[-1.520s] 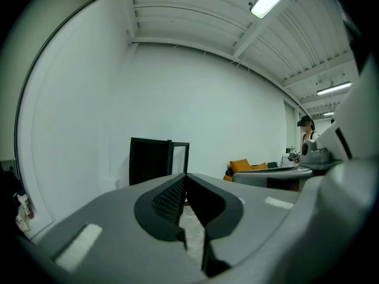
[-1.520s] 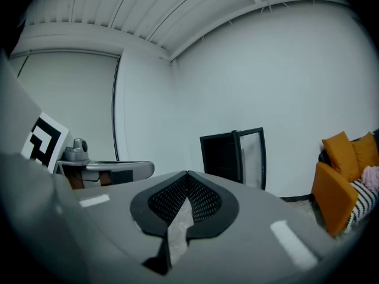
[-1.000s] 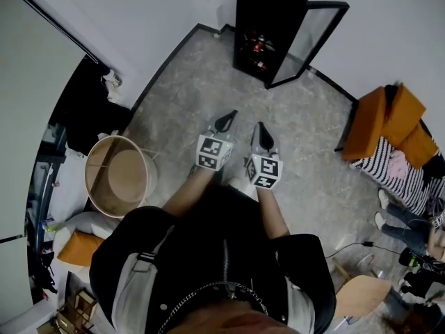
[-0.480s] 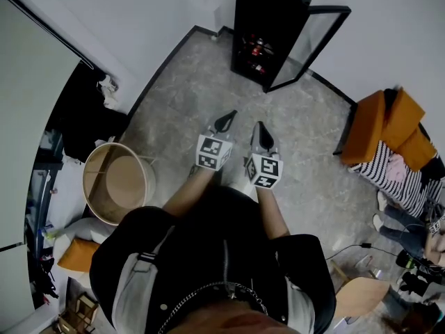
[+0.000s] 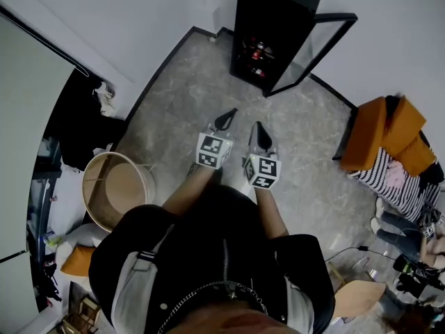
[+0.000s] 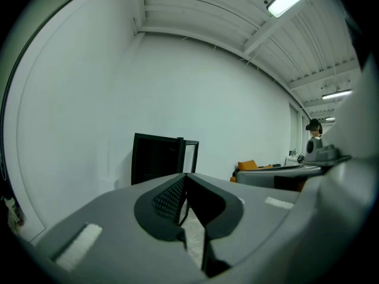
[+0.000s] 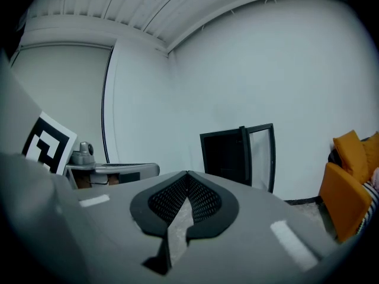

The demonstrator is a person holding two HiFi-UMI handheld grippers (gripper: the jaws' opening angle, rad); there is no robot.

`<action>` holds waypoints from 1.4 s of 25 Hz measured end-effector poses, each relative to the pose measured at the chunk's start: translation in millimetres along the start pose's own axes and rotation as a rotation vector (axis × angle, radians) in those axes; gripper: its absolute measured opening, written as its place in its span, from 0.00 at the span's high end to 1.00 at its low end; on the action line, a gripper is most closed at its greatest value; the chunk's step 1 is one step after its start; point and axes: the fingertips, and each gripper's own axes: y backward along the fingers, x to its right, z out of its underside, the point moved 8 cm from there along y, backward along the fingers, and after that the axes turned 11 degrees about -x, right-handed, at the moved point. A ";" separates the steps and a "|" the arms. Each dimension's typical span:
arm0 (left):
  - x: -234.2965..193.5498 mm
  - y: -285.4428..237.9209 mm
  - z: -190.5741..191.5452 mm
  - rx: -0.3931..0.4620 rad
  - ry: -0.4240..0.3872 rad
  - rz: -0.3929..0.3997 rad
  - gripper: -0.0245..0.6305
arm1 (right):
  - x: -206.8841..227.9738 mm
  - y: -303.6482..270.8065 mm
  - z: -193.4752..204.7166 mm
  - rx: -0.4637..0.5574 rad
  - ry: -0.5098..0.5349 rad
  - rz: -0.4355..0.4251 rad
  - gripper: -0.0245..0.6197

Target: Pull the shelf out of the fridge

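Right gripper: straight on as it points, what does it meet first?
Nothing close: shut right gripper aims over grey floor toward the tall black fridge, likely its open front; depth unclear.

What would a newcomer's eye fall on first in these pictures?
A tall black fridge stands against the white wall at the far end, its glass door swung open. In front of the person, the left gripper and right gripper point toward it, jaws shut and empty. Orange cushioned seats sit at the right.

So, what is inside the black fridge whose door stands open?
Inside the fridge, the head view shows a few small red and light items low down. The fridge's top covers the upper part, and the items are too small to identify.
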 end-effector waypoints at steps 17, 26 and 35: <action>-104.8 -62.6 -40.1 -0.012 -0.008 0.049 0.95 | -22.3 -114.7 -47.7 -0.021 0.001 0.028 0.96; -146.2 -85.9 -58.9 -0.008 -0.043 0.082 0.95 | -31.6 -160.7 -69.2 0.003 -0.011 0.058 0.96; -182.3 -106.7 -65.9 -0.008 -0.035 0.087 0.95 | -37.0 -195.4 -82.0 0.006 -0.016 0.077 0.96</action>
